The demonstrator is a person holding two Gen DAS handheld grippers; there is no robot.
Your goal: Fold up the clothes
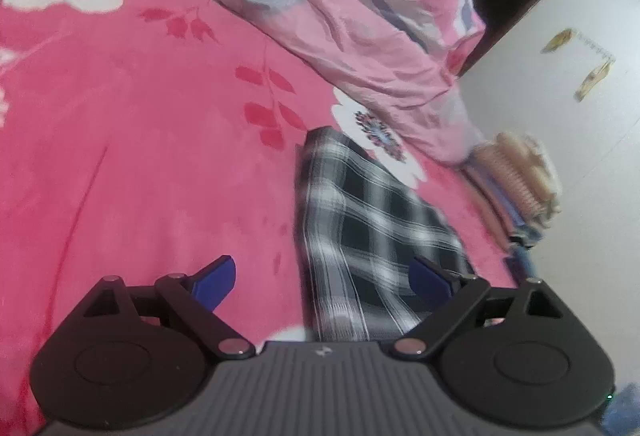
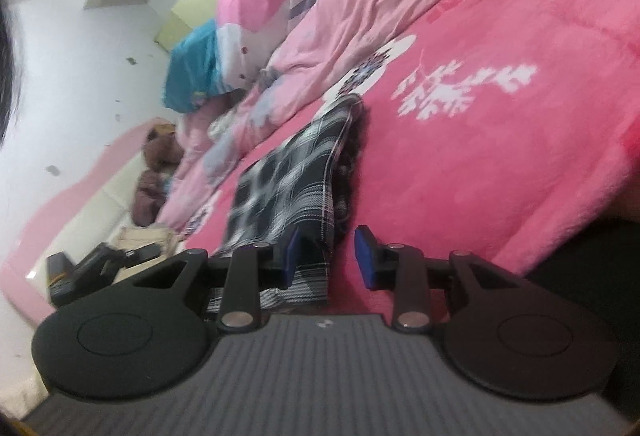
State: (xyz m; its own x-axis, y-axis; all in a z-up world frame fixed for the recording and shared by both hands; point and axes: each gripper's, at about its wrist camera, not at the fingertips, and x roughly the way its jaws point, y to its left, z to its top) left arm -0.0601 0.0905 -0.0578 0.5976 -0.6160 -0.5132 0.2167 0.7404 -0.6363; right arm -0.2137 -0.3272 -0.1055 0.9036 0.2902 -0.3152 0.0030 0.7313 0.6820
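Observation:
A black-and-white plaid garment (image 1: pixel 360 220) lies flat on the bright pink flowered blanket (image 1: pixel 140 156). My left gripper (image 1: pixel 323 281) hovers low over its near end, wide open. The right blue fingertip (image 1: pixel 430 280) is over the plaid and the left one over bare blanket. In the right wrist view the same garment (image 2: pixel 288 180) stretches away from me. My right gripper (image 2: pixel 329 258) stands narrowly open at its near corner. The cloth's edge lies beside the left pad (image 2: pixel 292 256), and a strip of pink blanket shows before the right pad.
A crumpled pale pink duvet (image 1: pixel 340 16) is heaped along the far side. A blurred stack of folded clothes (image 1: pixel 516 176) sits at the bed's edge, with white floor (image 1: pixel 580 196) beyond. A teal pillow (image 2: pixel 196 72), a brown plush toy (image 2: pixel 160 148) and a black device (image 2: pixel 92 268) lie near the headboard.

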